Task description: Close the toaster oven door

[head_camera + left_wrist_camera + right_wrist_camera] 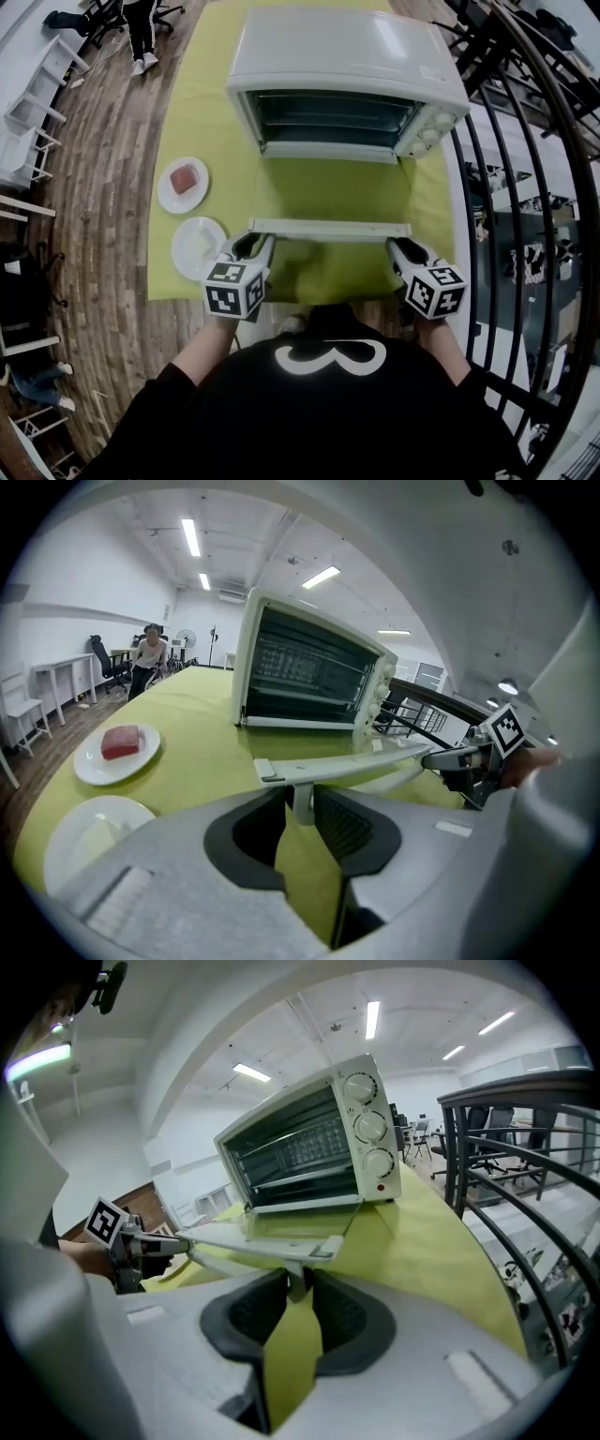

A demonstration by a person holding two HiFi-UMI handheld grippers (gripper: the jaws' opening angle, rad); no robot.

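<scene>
Head view: the toaster oven (347, 56) sits on the table (202, 112), its door (328, 192) folded down flat, fully open.

Left gripper view: the left hand-held gripper (302, 803) is clamped on one post of the handle (356, 761).

Right gripper view: the right hand-held gripper (298, 1283) is clamped on the other post. By my judgement, the whole upward swing remains.
</scene>
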